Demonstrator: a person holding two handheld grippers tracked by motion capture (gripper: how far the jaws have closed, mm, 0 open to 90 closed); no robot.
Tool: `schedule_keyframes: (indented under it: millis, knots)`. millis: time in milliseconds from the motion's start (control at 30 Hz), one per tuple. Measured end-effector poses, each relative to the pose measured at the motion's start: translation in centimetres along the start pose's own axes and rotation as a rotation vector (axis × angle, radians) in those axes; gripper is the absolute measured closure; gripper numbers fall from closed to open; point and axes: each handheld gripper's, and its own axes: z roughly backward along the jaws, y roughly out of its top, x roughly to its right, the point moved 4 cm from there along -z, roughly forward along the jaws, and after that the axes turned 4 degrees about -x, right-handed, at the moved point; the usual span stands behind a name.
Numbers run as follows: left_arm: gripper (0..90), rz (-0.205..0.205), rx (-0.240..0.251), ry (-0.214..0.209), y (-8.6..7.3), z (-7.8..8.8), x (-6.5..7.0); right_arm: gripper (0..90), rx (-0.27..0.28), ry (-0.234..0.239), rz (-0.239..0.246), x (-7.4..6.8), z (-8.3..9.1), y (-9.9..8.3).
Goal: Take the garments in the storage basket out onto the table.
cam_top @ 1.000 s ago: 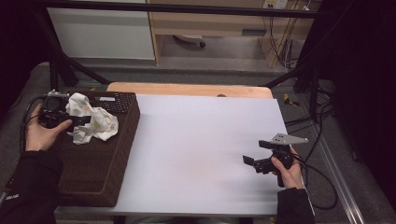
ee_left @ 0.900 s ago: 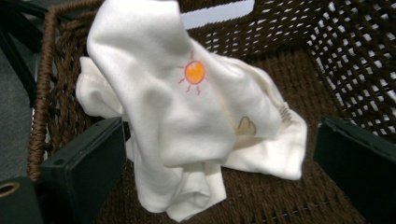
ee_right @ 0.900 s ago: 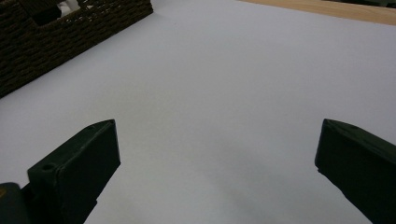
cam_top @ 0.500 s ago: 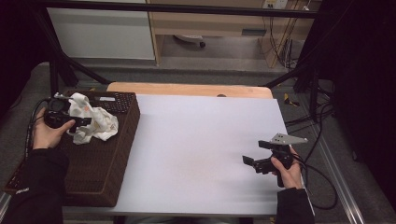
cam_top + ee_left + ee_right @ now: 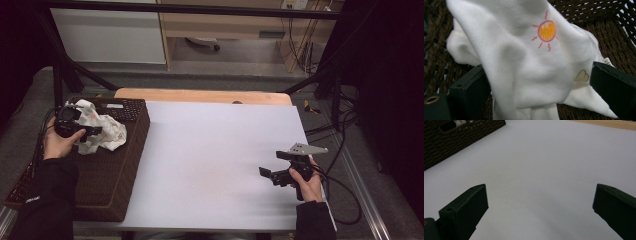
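Right claw (image 5: pixel 266 174): held low over the near right part of the desk, jaws spread wide with only bare white surface between them in the right gripper view; nothing was gripped.
Right hand (image 5: pixel 306 181): wrapped around the claw's handle, with a grey three-cornered plate above it and a black cable trailing off the desk's right edge.
Desk (image 5: pixel 215 150): a white top with a strip of pale wood along its far edge.
Basket (image 5: pixel 117 165): dark brown wicker, sitting at the desk's left side and running from the near edge to the far end; its woven wall showed at the top left of the right gripper view (image 5: pixel 454 138).
Left claw (image 5: pixel 90 131): hung over the far part of the basket, its jaws parted with the cloth draped between them; in the left gripper view the cloth lay against the left jaw and the right jaw stood just clear of it.
Left hand (image 5: pixel 59 141): gripped the claw from the basket's left side.
Cloth (image 5: pixel 524 62): white and soft, crumpled in the far part of the basket (image 5: pixel 102 131), with a small orange sun drawn on it (image 5: pixel 547 30) and a tag at one edge.
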Motion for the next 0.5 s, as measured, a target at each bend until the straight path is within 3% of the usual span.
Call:
schedule_keyframes:
  millis: [100, 267, 367, 500]
  knots:
    - [5.1, 0.024, 0.005, -0.015, 0.0, -0.6, 0.0, 0.7, 0.001, 0.0, 0.0, 0.0, 0.0, 0.0]
    - [5.6, 0.029, -0.006, -0.023, -0.2, -1.4, 0.2, 0.7, -0.002, -0.001, -0.004, 0.1, 0.0, -0.1]
    - [10.5, 0.03, -0.017, -0.015, -0.3, -1.6, 0.1, 0.7, -0.001, -0.001, -0.003, 0.1, 0.0, -0.1]
    - [26.4, 0.044, -0.023, -0.012, -0.5, -1.7, -0.1, 0.7, -0.001, -0.001, -0.002, 0.1, 0.0, 0.0]
